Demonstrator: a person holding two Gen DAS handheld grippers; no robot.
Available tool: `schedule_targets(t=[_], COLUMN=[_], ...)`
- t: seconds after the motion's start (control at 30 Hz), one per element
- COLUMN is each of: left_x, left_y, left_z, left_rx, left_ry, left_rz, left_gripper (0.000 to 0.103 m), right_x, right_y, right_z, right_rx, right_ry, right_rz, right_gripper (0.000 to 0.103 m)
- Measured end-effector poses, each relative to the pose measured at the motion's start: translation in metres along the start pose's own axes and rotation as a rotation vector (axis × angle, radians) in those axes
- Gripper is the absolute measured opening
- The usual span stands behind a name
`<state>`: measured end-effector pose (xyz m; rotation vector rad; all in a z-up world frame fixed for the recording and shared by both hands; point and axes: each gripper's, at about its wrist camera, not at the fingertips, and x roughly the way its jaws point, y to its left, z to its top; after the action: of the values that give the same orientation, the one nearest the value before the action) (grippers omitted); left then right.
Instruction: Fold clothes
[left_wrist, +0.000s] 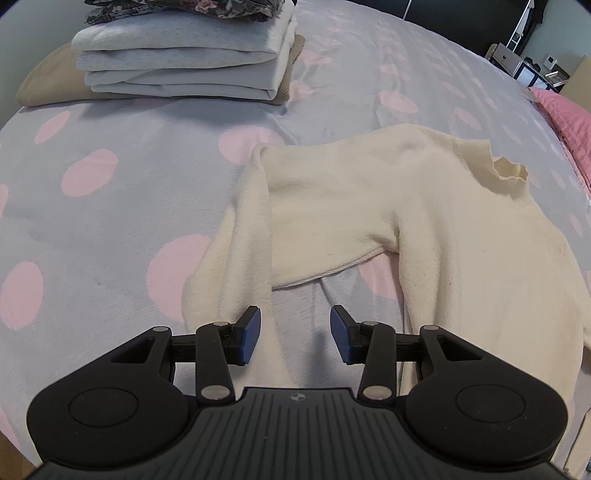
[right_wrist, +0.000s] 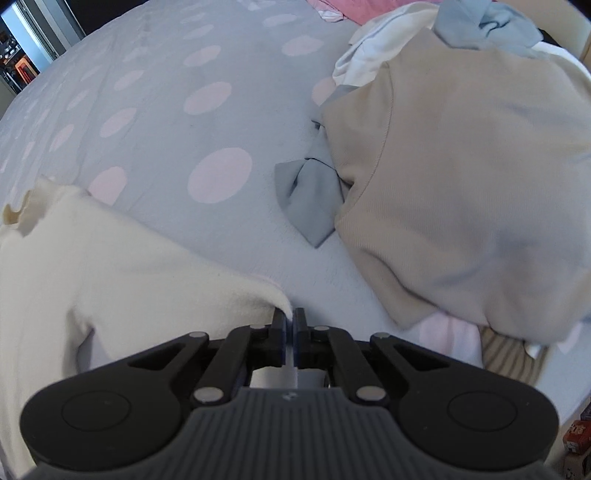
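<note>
cream sweater (left_wrist: 369, 206) spread flat, frilled collar (left_wrist: 509, 173).

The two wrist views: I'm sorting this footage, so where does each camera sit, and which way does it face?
Left wrist: on the left gripper, angled down at the bed, a folded pile beyond; its fingers stand apart, nothing between them.
Right wrist: on the right gripper, angled down toward an unfolded heap; its fingers are shut on a cream edge.
Shared: the cream sweater and the dotted bed. No hand shows.
</note>
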<state>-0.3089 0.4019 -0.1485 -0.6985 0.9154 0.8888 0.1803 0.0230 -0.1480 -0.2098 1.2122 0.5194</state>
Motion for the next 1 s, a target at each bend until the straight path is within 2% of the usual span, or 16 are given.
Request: schedule_targets(t=[0.1, 0.23, 0.27, 0.33, 0.53, 0.67, 0.9, 1.0], left_x=[0.002, 0.002, 0.001, 0.000, -0.010, -0.019, -0.030, -0.032], left_y=[-0.001, -0.003, -0.004, -0.005, -0.004, -0.001, 0.003, 0.004], left_z=[0.001, 0.002, 0.002, 0.003, 0.002, 0.002, 0.003, 0.001], left_rx=[-0.001, -0.004, -0.002, 0.001, -0.007, -0.020, -0.039, -0.038], left_ry=[0.002, 0.001, 0.001, -0.002, -0.023, -0.040, -0.064, -0.067], left_rz=[0.002, -0.002, -0.005, -0.011, -0.029, -0.041, -0.056, -0.060], left_gripper=[0.040, 0.040, 0.040, 0.040, 0.040, 0.040, 0.041, 0.041], right_x=[0.009, 0.012, 0.009, 0.003, -0.017, -0.020, -0.019, -0.020], right_y=[-0.001, -0.001, -0.002, -0.003, 0.003, 0.016, 0.053, 0.062], right_z=[0.001, -0.002, -0.003, -0.007, -0.028, -0.050, -0.096, -0.109], right_rx=[-0.018, -0.041, -0.041, -0.039, -0.048, -0.097, -0.313, -0.355], right_ry=[0.011, -0.002, -0.009, -0.026, -0.047, -0.018, 0.046, 0.062], right_rz=[-0.009, -0.022, -0.019, -0.006, 0.053, 0.072, 0.072, 0.049], right_gripper=[0.004, 0.015, 0.025, 0.036, 0.036, 0.035, 0.035, 0.035])
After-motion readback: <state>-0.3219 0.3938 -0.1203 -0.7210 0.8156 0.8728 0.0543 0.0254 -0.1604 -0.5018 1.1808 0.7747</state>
